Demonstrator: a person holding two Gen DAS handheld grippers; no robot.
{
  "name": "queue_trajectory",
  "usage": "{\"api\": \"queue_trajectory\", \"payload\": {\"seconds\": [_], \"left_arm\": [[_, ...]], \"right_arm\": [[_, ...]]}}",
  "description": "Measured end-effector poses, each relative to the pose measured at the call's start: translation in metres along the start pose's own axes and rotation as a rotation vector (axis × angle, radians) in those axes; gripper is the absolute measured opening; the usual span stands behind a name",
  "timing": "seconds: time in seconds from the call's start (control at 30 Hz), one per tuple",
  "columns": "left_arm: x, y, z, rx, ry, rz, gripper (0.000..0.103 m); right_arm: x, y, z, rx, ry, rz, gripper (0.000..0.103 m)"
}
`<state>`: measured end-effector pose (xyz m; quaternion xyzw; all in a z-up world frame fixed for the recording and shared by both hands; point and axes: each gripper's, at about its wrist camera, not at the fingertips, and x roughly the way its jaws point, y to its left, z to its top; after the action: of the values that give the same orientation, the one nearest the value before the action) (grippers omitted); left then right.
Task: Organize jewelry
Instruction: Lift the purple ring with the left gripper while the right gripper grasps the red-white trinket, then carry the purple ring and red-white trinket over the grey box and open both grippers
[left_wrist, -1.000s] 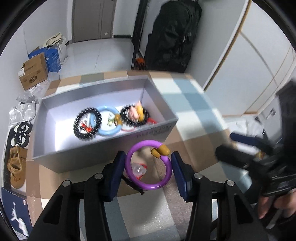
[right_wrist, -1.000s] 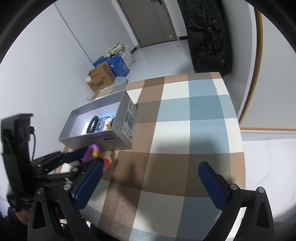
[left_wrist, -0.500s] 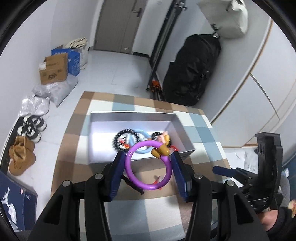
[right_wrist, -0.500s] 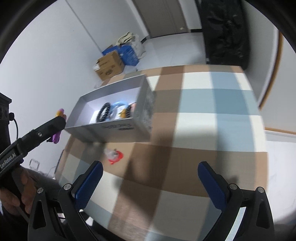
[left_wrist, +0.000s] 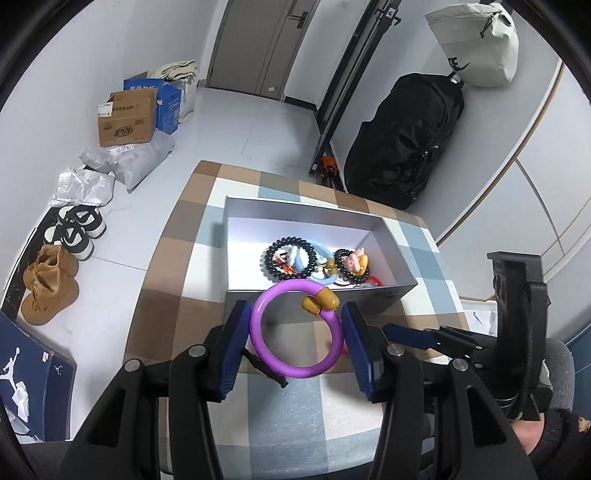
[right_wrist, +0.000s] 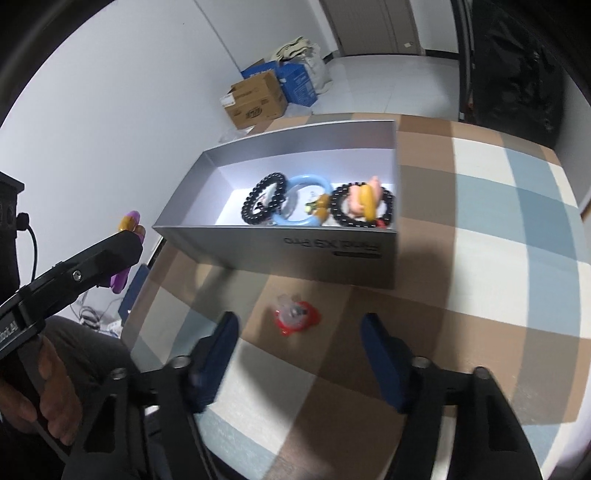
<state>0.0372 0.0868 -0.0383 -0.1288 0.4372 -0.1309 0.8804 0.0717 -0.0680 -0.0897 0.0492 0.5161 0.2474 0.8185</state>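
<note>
Meanwhile the right gripper (right_wrist: 299, 347), jaws just narrowing with nothing pinched, is hovering with the red trinket (right_wrist: 295, 314) lying just ahead between its fingertips, while the left gripper (left_wrist: 295, 343) is clamping the purple bangle (left_wrist: 295, 332).

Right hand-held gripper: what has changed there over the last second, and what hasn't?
The right hand-held gripper swung toward the red charm on the table and its jaws have just been closing; the charm lies ahead of the pads, not gripped. The left hand-held gripper still clamps the purple bangle. The box is unmoved.
</note>
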Motion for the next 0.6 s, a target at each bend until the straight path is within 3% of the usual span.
{"api": "queue_trajectory", "payload": {"seconds": [0.03, 0.1, 0.2, 0.6], "left_arm": [[0.000, 0.002, 0.000, -0.005, 0.001, -0.002, 0.045], [-0.001, 0.005, 0.000, -0.009, 0.000, 0.006, 0.045], [-0.001, 0.010, -0.002, -0.019, 0.004, 0.011, 0.045], [-0.004, 0.014, -0.002, -0.041, 0.000, 0.004, 0.045]], "right_arm": [[0.003, 0.002, 0.001, -0.004, 0.004, -0.014, 0.051], [0.009, 0.005, 0.003, -0.010, 0.014, -0.026, 0.033], [0.013, 0.009, 0.005, -0.016, 0.012, -0.051, 0.022], [0.012, 0.015, 0.004, -0.045, 0.000, -0.072, 0.010]]}}
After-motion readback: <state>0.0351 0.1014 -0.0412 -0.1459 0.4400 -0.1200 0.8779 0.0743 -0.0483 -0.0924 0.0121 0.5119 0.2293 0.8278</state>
